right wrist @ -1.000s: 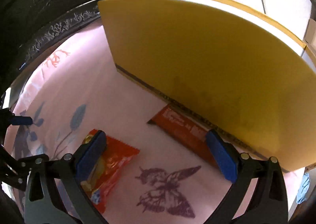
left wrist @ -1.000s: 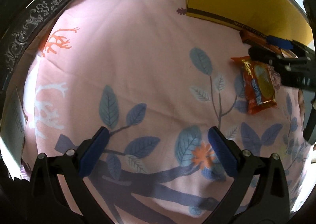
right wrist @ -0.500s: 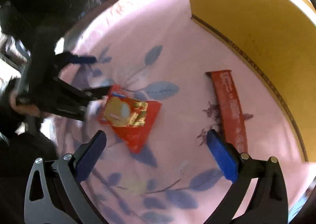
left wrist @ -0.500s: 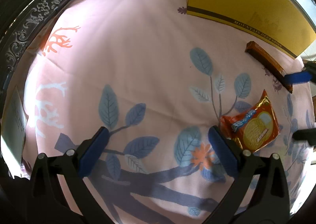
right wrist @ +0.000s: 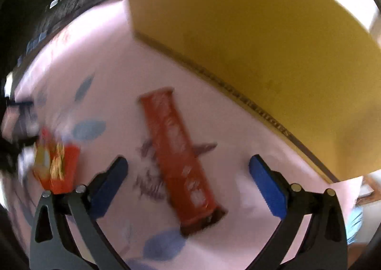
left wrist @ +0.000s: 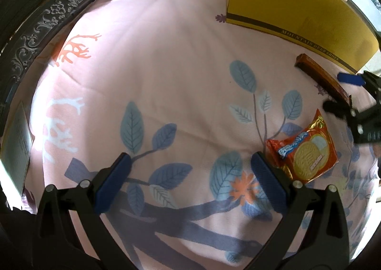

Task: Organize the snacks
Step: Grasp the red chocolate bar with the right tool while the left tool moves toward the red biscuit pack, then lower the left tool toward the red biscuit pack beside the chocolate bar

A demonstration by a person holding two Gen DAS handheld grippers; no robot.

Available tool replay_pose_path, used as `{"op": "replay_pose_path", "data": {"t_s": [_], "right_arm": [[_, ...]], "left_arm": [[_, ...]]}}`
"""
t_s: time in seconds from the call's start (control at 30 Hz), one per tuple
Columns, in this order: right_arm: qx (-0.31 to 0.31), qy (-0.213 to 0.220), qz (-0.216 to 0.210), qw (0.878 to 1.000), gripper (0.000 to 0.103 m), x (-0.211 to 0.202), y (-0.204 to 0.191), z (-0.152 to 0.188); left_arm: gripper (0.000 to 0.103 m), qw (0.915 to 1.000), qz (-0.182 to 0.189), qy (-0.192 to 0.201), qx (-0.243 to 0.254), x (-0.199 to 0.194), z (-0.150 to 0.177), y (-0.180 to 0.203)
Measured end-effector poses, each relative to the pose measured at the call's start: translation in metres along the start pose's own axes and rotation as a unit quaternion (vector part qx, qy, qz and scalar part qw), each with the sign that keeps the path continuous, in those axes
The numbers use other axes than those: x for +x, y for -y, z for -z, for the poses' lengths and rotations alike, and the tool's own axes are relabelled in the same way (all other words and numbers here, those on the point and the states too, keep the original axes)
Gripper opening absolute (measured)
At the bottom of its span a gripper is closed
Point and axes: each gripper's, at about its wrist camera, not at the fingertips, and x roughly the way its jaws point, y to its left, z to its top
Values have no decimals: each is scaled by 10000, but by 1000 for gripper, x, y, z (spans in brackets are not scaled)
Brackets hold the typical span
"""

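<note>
Both my grippers, left [left wrist: 188, 175] and right [right wrist: 188, 178], are wide open and hold nothing above the pink leaf-printed cloth [left wrist: 166, 74]. Beside the yellow box [left wrist: 285, 10] lies the brown snack bar [right wrist: 178, 158], between my right fingers; the red biscuit packet [left wrist: 307, 148] lies farther from the box, touching my left gripper's right finger [left wrist: 266, 181]. Behind the cloth I see a dark carved frame [left wrist: 47, 22].

Both wrist views overlook one pink cloth [left wrist: 166, 74].
</note>
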Motion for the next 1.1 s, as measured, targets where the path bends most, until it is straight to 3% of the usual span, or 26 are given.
{"op": "replay_pose_path", "data": {"t_s": [0.03, 0.07, 0.1, 0.13, 0.17, 0.2, 0.33, 0.4, 0.47, 0.53, 0.63, 0.77, 0.93, 0.97, 1.07, 1.1], "right_arm": [[113, -88, 47, 9999, 95, -3, 1, -1], [196, -135, 75, 9997, 85, -5, 0, -1], [298, -157, 93, 9994, 64, -11, -2, 0], [329, -174, 58, 9993, 52, -15, -4, 0], [376, -167, -92, 9991, 27, -17, -7, 0], [525, -179, -357, 9978, 24, -18, -6, 2], [1131, -228, -606, 9915, 24, -23, -3, 10], [1442, -273, -703, 9867, 24, -30, 0, 20], [1563, -341, -516, 9858, 24, -40, -13, 30], [1630, -239, -491, 9851, 24, -55, -22, 40], [1834, -182, -495, 9816, 24, -68, -25, 55], [1963, -265, -341, 9796, 24, -80, -26, 75], [2093, -432, -133, 9768, 24, -86, -25, 105], [2021, -528, -28, 9779, 29, -86, -27, 111], [1855, -706, 551, 9785, 74, -83, -31, 119], [1814, -735, 673, 9783, 77, -82, -32, 121]], "left_arm": [[101, 10000, 3, 14, 1, 0, 1, -1], [101, 10000, 3, 25, -3, 0, 1, 0], [101, 10000, 3, 35, -2, -1, 1, 0], [101, 10000, 4, 37, -9, 0, 0, 0], [101, 10000, 4, 40, -13, -1, 1, 0], [101, 10000, -1, 42, -13, -1, 1, 0], [101, 10000, -10, 7, -23, -2, 1, 1], [101, 9998, 168, -70, 76, -5, 0, 5], [92, 9991, 333, 48, 246, -15, -1, 12], [71, 9971, 551, 157, 498, -25, -3, 20], [68, 9928, 721, 303, 907, -34, -2, 34], [69, 9812, 1085, 403, 1545, -37, 6, 54], [78, 9583, 1330, 519, 2474, -46, 16, 77], [79, 9535, 1304, 535, 2665, -48, 17, 82], [90, 9444, 1477, 686, 2855, -60, 15, 85], [95, 9420, 1638, 729, 2837, -62, 13, 83]]}}
